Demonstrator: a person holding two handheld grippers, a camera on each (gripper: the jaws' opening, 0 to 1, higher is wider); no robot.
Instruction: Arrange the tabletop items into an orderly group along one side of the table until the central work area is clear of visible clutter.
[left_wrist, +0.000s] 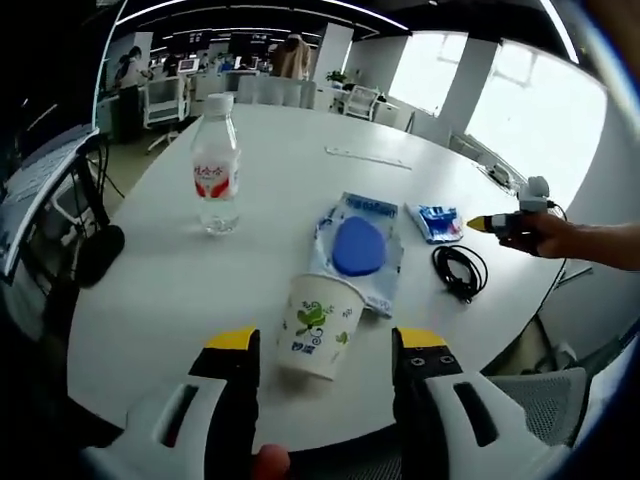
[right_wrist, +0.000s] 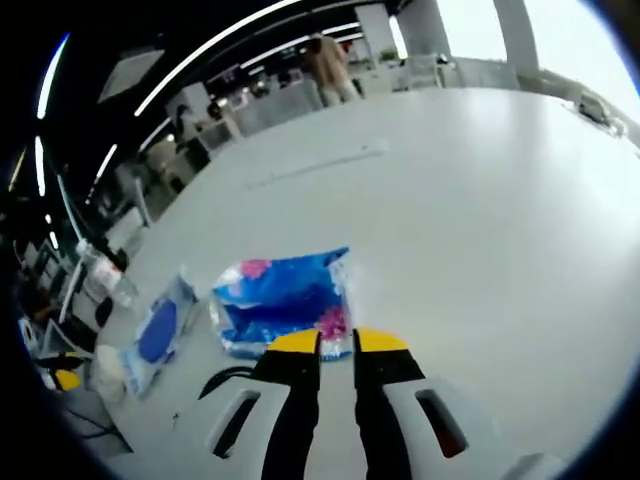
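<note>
Yellow-tipped jaws of my left tool (left_wrist: 325, 345) stand wide apart at the near edge of the white worktop (left_wrist: 150, 290), with a paper cup (left_wrist: 318, 325) printed with green leaves standing upright between them, touching neither jaw as far as I can tell. Just beyond the cup lies a clear packet holding a blue oval pad (left_wrist: 358, 247). To its right, near the worktop's edge, a coiled black cable (left_wrist: 460, 270) lies beside a small blue-and-white sachet (left_wrist: 437, 222). Farther left, a clear water bottle (left_wrist: 216, 165) with a red-and-white label stands upright, well apart from the rest. My right tool (left_wrist: 490, 224) enters the left gripper view from the right, its yellow tip just beside the sachet.

In the right gripper view, my right tool (right_wrist: 336, 342) has its jaws nearly together, a narrow gap between them, their tips at the near edge of the blue-and-pink sachet (right_wrist: 285, 300); whether they pinch it I cannot tell. Office chairs and people stand beyond the worktop's far side.
</note>
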